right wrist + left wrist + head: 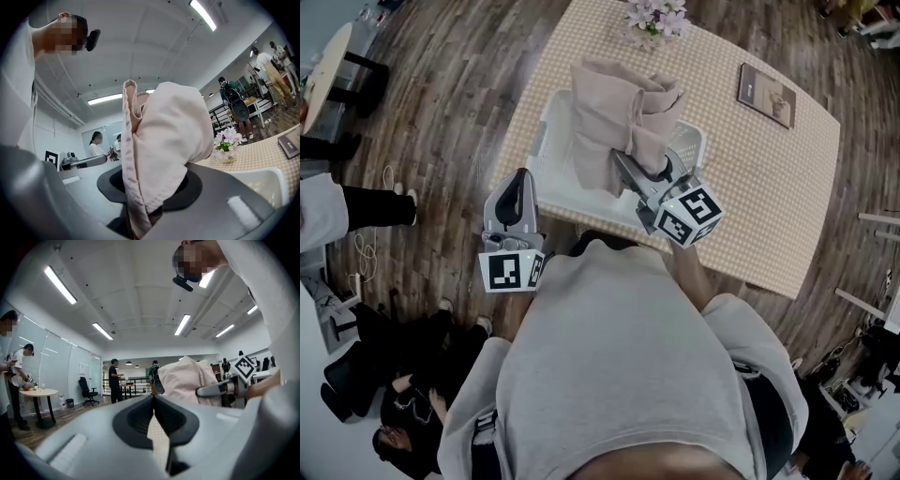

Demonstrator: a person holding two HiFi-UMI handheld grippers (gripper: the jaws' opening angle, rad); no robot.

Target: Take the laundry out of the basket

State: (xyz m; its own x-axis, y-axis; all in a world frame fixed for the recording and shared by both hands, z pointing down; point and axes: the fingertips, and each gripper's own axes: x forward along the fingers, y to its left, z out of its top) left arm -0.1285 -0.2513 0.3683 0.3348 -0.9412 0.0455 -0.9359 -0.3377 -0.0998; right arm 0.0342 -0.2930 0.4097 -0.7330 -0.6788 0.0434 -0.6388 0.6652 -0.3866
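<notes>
A beige garment (614, 112) hangs bunched above the white laundry basket (546, 159) on the checked table. My right gripper (623, 161) is shut on the garment's lower right part and holds it up over the basket. In the right gripper view the cloth (164, 140) rises from between the jaws of that gripper (149, 192) and hides their tips. My left gripper (522, 178) hovers at the basket's near left corner, tips pointing at the basket. Its jaws (153, 398) are shut with nothing between them, and the garment (187, 380) shows ahead to the right.
A vase of pale flowers (654, 17) stands at the table's far edge behind the basket. A brown book (766, 94) lies at the far right of the table (769, 187). Wooden floor surrounds the table; people stand and sit to the left.
</notes>
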